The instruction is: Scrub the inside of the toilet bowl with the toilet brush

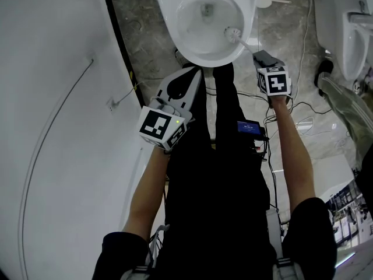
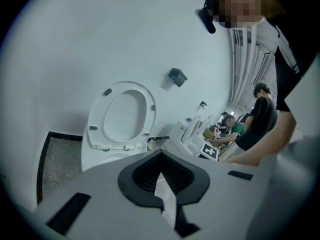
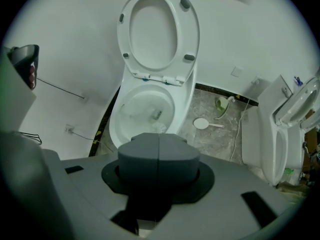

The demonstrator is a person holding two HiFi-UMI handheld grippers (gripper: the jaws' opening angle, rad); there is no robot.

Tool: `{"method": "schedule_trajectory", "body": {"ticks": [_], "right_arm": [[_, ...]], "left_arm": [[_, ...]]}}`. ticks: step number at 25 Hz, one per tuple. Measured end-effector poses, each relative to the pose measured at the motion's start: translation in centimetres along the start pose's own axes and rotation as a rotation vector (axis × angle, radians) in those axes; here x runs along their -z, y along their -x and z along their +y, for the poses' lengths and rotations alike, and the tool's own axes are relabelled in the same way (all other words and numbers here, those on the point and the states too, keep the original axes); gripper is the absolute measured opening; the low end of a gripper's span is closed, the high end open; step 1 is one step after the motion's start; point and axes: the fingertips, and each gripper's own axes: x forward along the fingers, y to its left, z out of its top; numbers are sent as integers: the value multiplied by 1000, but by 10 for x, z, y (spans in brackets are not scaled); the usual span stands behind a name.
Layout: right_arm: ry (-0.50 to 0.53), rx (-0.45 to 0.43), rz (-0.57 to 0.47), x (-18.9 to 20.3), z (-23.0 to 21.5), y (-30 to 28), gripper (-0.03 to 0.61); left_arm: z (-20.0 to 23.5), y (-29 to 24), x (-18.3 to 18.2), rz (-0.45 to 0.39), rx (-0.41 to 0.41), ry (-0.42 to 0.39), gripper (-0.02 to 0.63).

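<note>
Left claw: held low before the person's legs, just short of the front rim of the toilet bowl. Its jaws stand apart with nothing between them; it is idle.

Right claw: jaws pressed together on the handle end of the toilet brush. The handle slants down over the bowl's right rim. The bristle head lies inside the bowl, against the right inner wall and well short of the drain.

The seat is raised clear. The toilet stands on the floor near its left edge, beside the white wall. Cables trail over the floor by the person's right side. A round white utensil lies on the floor past the bowl.

Hazards noted:
- The grip is far back on a thin handle, so scrubbing pressure could twist the brush or slide it in the jaws.
- The head sits high near the rim — a hard stroke could flick water over the edge towards the cables.
- The idle claw is near enough to knock the front rim.
</note>
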Motion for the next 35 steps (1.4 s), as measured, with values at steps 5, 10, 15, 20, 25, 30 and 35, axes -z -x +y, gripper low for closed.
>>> {"method": "schedule_trajectory", "body": {"ticks": [5,10,15,20,25,30,35], "right_arm": [[10,-34,41,14,10,-1,156],[11,-55,67,19,19,-1,156],[31,-92,87,25,29,-3,156],[46,-116,106,28,41,-5,156],[48,-157,115,28,57,-11,156],[57,-169,118,26,68,-14,156],[61,-180,114,21,79,-18,156]], "left_arm": [[1,1,2,-4,-2,4,9],[2,1,2,-4,-1,9,9],[2,0,4,-3,-1,12,9],[3,-1,6,0,-1,16,9],[5,-2,8,2,-3,21,9],[6,-1,10,4,-4,22,11],[7,-1,11,7,-6,24,9]]}}
